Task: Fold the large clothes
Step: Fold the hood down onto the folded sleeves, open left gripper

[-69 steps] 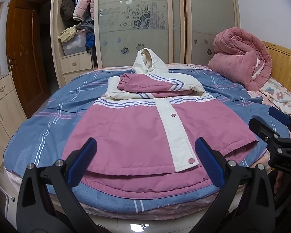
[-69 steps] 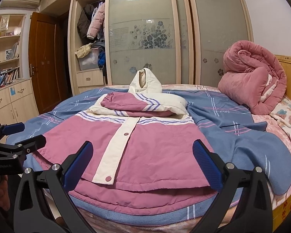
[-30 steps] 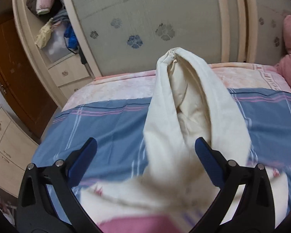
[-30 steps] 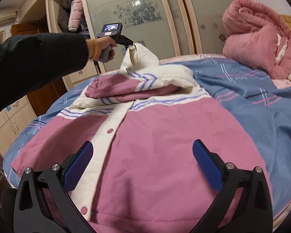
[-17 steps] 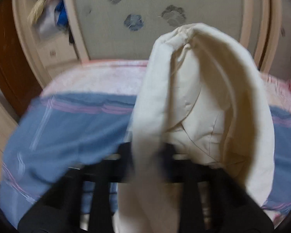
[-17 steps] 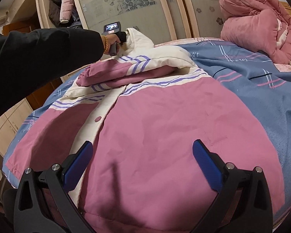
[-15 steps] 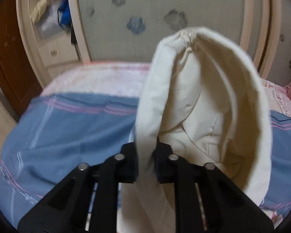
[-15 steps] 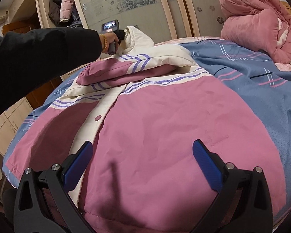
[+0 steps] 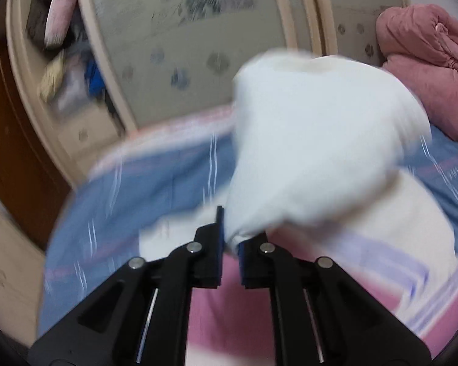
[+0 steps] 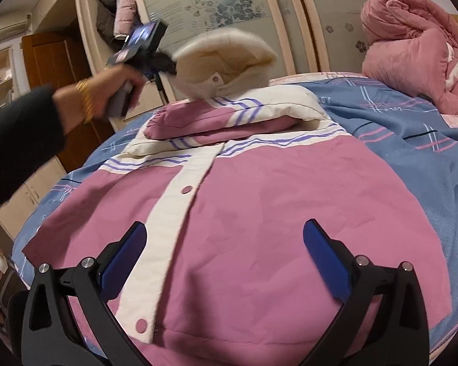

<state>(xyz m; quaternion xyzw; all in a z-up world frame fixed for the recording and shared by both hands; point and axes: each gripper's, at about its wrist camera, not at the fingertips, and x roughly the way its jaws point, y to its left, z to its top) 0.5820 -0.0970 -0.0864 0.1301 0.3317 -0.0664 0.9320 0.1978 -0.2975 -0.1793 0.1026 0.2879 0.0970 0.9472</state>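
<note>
A pink and cream hooded jacket [image 10: 253, 213] lies face up on the bed, its sleeves [image 10: 210, 122] folded across the chest. My left gripper [image 9: 230, 241] is shut on the edge of the cream hood [image 9: 314, 140], which hangs lifted and blurred in front of the camera. In the right wrist view the hood [image 10: 226, 58] is raised above the collar, with the left gripper [image 10: 165, 61] at its left edge in a person's hand [image 10: 113, 85]. My right gripper [image 10: 224, 262] stands open over the jacket's lower front, nothing between its blue pads [image 10: 323, 259].
A blue striped blanket [image 10: 412, 140] covers the bed. A rolled pink quilt [image 10: 412, 45] lies at the back right. Wardrobe sliding doors [image 10: 229, 6] and open shelves with clothes [image 10: 119, 21] stand behind the bed, a brown door [image 10: 55, 70] to the left.
The left gripper closed on the hood's edge, then swung it up and back toward the jacket's body. The right gripper stayed open over the lower front.
</note>
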